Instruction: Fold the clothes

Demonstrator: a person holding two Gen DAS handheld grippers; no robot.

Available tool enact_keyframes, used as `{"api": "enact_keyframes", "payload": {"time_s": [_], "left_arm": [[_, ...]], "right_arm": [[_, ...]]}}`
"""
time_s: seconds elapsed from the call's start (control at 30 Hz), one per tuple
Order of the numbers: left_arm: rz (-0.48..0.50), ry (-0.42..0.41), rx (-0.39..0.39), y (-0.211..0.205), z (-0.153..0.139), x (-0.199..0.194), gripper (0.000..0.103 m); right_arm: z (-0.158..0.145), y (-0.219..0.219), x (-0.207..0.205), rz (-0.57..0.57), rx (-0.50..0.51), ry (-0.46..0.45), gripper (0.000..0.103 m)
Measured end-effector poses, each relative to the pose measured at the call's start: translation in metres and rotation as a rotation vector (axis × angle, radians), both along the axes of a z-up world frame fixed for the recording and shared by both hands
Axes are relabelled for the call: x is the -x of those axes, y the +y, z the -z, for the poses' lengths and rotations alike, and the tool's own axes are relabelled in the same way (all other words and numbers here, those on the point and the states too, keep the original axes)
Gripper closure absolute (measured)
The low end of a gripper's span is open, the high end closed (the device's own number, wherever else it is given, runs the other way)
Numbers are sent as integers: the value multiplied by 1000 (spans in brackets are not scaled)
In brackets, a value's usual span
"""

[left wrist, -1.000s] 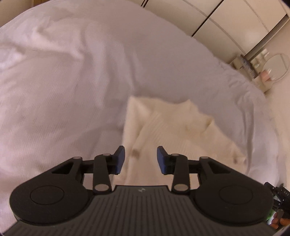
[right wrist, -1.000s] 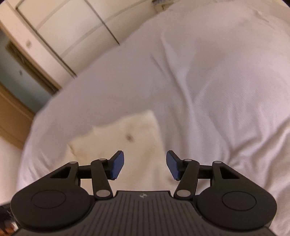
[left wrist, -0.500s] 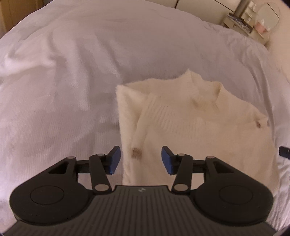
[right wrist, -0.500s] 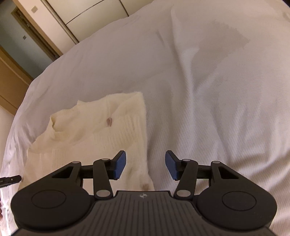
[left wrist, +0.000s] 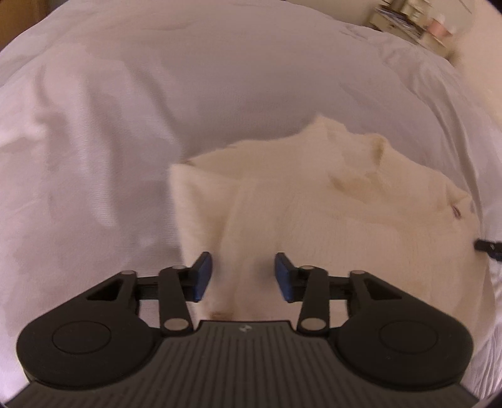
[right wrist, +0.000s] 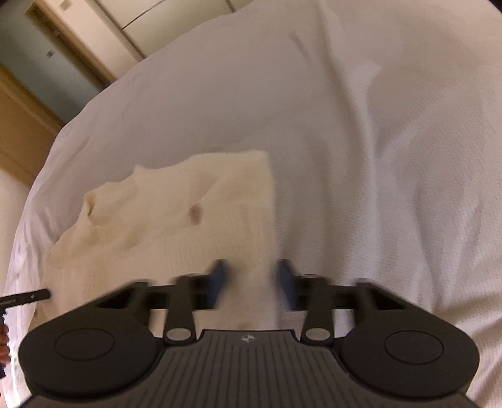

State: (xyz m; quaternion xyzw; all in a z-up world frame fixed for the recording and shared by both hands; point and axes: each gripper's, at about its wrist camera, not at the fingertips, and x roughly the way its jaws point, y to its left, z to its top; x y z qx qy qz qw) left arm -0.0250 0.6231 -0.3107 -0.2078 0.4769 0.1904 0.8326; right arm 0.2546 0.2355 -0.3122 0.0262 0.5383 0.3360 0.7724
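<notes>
A cream knit sweater lies flat on the white bed cover, sleeves folded in over its front and collar at the far end. My left gripper hangs low over the sweater's near left part; its jaws are closing, with flat fabric between the blue pads and a gap still showing. In the right wrist view the sweater fills the left half. My right gripper straddles its right edge, blurred, with its jaws closing around the fabric edge.
The white cover spreads wide, with soft wrinkles. Wardrobe doors and a wooden door stand beyond the bed. A cluttered shelf sits far right. The other gripper's black tip pokes in at the left.
Both grippers have dropped closer to the sweater, which now fills more of each view. Each pair of jaws stands narrower than before, the right one most clearly.
</notes>
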Motion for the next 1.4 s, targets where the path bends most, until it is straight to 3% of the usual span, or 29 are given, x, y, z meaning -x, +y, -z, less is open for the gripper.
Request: {"api": "enact_keyframes", "payload": {"time_s": [0.1,0.2,0.37,0.53,0.93,1.03,1.1,1.17,1.2,1.27,1.4], "left_arm": [[39,-3,-27,-7,0,0,94],[17,-54,-16,-3,-10,10,95],[-49,-212,-31,9,-40,24,95],[-156,-296,-68,28,-55,22,95],[-199,-288,-112,51,-38,-18,95],[-198,-239,-113,56,-25,-32,94],[-198,-181,-109,59,-11,-42,91],[-213,-116,-140,60,-1,-47,87],[-221,-100,-149,61,2,-46,81],[-239,-107,-143,61,1,-36,78],[-228,-80,-200,49,-16,-5,81]], "right_arm": [[-11,7,10,-50,39,-80,89],[-27,10,21,-71,36,-161,91],[-59,19,27,-67,-8,-316,92],[-76,44,7,-16,-52,-428,92],[-53,89,-43,16,-24,-422,93],[-39,99,-50,33,14,-397,92],[-25,109,-54,33,60,-363,89],[-13,113,-57,33,140,-335,59],[-10,113,-56,43,170,-341,52],[-10,105,-52,68,184,-352,47],[-28,71,-33,130,135,-324,46]]}}
